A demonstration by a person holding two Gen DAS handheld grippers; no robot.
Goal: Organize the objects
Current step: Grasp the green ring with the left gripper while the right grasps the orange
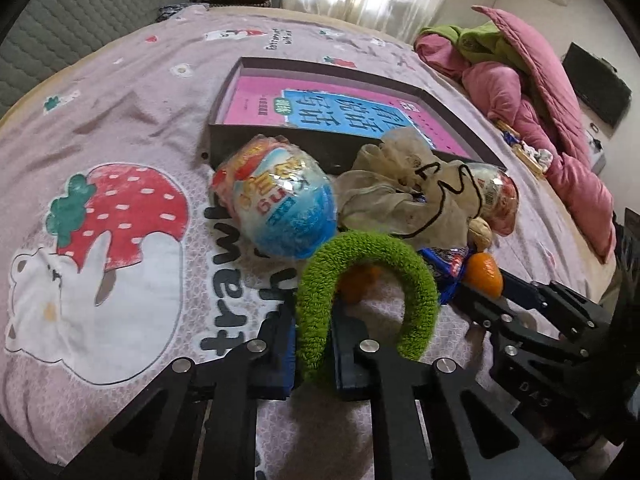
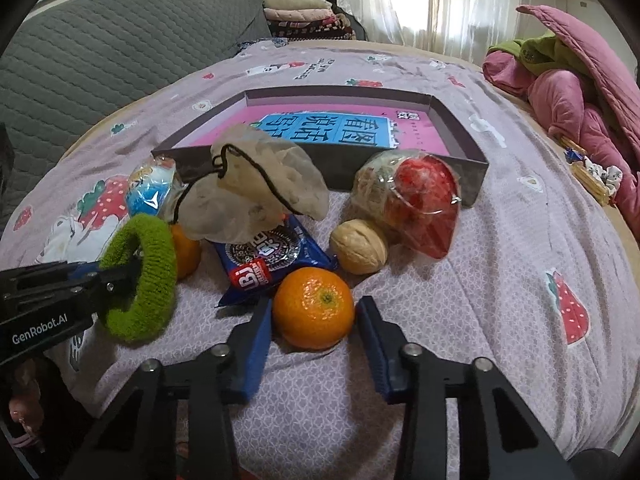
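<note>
Pink strawberry-print bedsheet (image 2: 500,264) bears clutter before a dark shallow cardboard box (image 2: 460,168). Left gripper (image 1: 314,344) clamps the fuzzy green ring (image 1: 412,280); right gripper (image 2: 314,344) apparently clasps the round orange tangerine (image 2: 314,308).

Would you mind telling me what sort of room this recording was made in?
Most likely a bedroom at home: the objects lie on a bed with a strawberry-print sheet, a heap of pink quilts sits at one side, and folded blankets are stacked near a curtained window.
</note>
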